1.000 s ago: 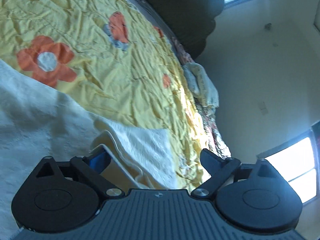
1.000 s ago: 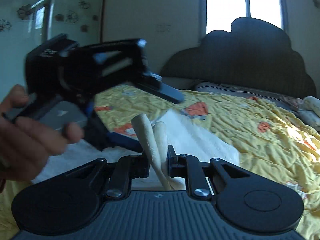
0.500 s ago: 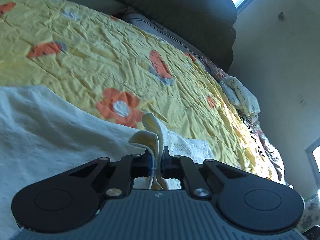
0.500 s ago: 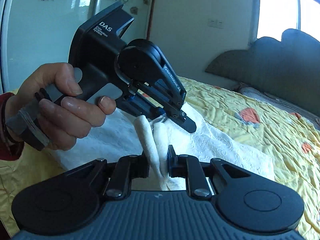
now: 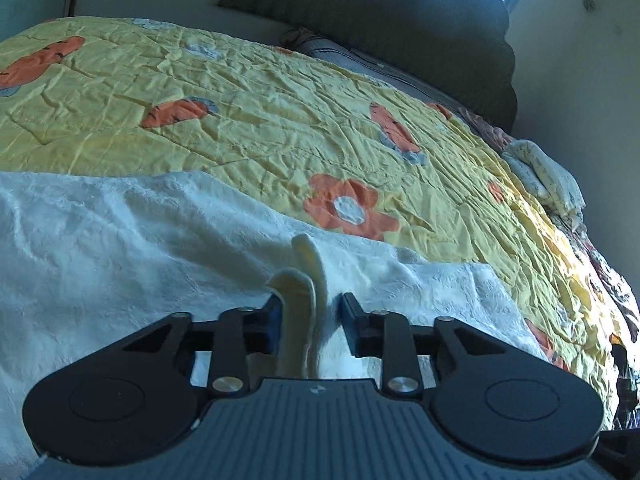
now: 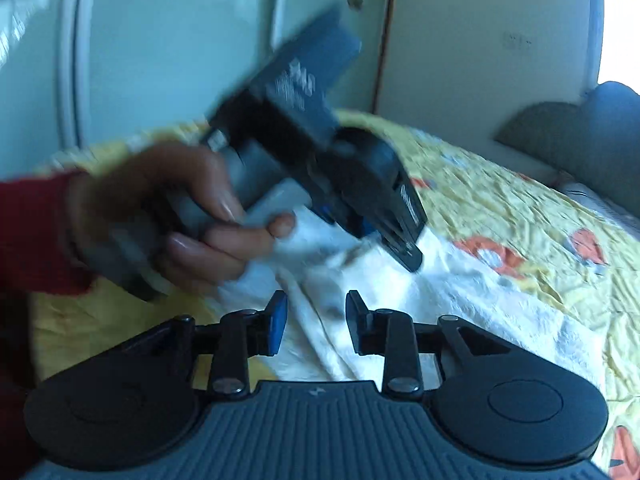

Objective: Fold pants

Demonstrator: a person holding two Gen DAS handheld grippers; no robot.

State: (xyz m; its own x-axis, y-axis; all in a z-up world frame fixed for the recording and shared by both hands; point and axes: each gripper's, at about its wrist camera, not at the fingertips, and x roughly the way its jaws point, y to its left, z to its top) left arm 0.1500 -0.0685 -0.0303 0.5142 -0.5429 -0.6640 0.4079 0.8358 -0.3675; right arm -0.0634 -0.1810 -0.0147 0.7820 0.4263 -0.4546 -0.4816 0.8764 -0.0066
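Pants (image 5: 120,248), cream-white, lay spread on the bed's yellow flowered quilt (image 5: 260,120), under and ahead of both tools. Your left tool (image 5: 310,312) was opening: a raised fold of the fabric stood between its jaws against the left pad, clear of the right one. Your right tool (image 6: 316,312) was opening too, jaws parted over the cloth, pinching nothing. Your left hand (image 6: 180,216) showed blurred ahead-left of it.
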